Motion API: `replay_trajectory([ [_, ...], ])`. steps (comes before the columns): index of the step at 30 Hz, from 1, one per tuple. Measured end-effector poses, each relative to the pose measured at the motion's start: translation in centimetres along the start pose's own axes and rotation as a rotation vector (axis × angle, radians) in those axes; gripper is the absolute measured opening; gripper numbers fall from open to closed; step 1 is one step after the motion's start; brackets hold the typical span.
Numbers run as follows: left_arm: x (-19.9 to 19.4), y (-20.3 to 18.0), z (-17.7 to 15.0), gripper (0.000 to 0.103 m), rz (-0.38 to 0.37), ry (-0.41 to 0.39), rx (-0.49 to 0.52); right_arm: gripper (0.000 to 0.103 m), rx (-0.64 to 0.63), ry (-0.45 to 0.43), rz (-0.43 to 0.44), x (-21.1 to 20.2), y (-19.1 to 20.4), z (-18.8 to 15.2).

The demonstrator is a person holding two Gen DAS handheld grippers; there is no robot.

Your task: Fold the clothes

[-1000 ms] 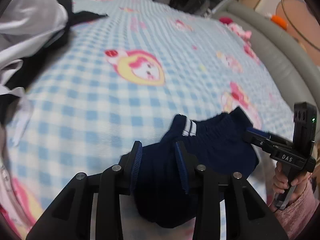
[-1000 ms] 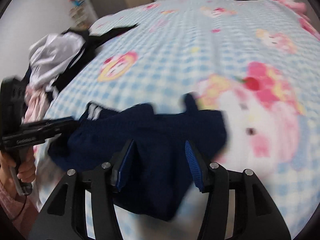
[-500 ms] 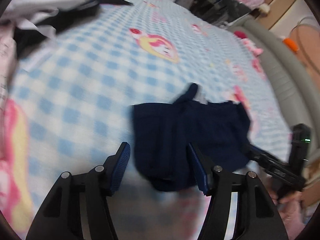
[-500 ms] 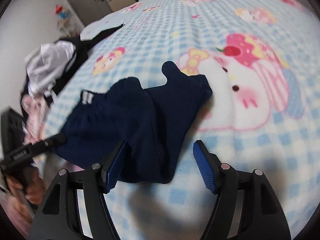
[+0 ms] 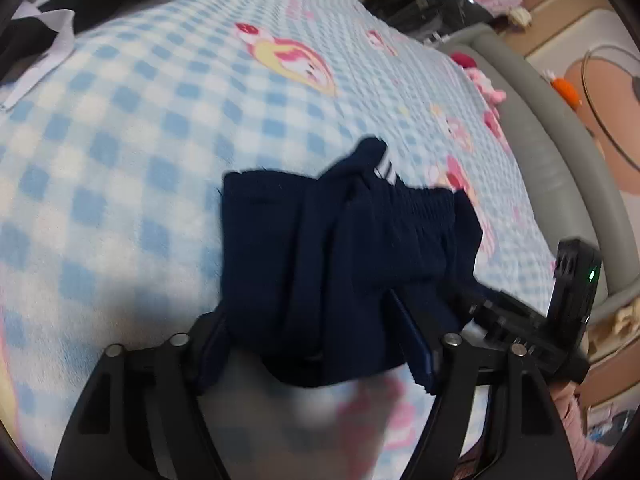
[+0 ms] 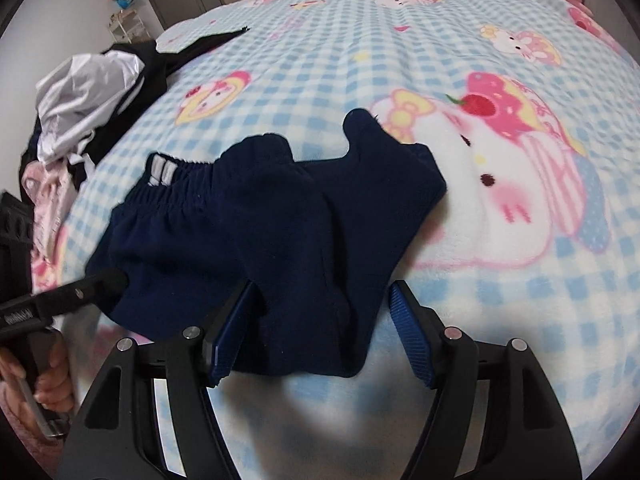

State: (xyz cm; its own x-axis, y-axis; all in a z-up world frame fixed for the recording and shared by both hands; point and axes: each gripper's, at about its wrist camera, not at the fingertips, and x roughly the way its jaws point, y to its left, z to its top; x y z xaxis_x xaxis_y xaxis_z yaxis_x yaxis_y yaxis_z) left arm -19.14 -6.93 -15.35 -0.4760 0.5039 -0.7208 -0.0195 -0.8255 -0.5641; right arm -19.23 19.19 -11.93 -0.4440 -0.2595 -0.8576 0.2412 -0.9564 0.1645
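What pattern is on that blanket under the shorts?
Blue-and-white checks with pink cartoon cats on the blanket; clearest in the right wrist view.

Blue-checked cartoon blanket [image 6: 400, 80] covers bed; grey padded bed edge [image 5: 560, 160] right; white shelf [image 6: 124, 26] by far wall.

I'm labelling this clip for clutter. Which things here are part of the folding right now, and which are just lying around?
In the job:
- navy shorts, lying on the checked blanket
- left gripper, jaws spread at the shorts' near edge
- right gripper, jaws spread likewise

Lying about:
- heap of white and black clothes, left edge
- pink plush toy by the grey bed rim
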Motion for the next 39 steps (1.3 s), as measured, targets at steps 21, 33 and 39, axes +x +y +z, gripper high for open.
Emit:
replay_trajectory([
  [21,-0.5,-4.7,1.3,0.022,0.039,-0.049,0.096,0.027,0.084,-0.017,0.132,-1.2,-0.6,1.9],
  [33,-2.2,-20.2,3.9,0.021,-0.043,-0.068,0.328,0.015,0.158,-0.150,0.150,-11.6,-7.8,3.8],
  [39,4.0,-27.9,2.8,0.021,-0.094,-0.026,0.363,0.015,0.198,-0.181,0.054,-15.7,-16.4,4.7],
])
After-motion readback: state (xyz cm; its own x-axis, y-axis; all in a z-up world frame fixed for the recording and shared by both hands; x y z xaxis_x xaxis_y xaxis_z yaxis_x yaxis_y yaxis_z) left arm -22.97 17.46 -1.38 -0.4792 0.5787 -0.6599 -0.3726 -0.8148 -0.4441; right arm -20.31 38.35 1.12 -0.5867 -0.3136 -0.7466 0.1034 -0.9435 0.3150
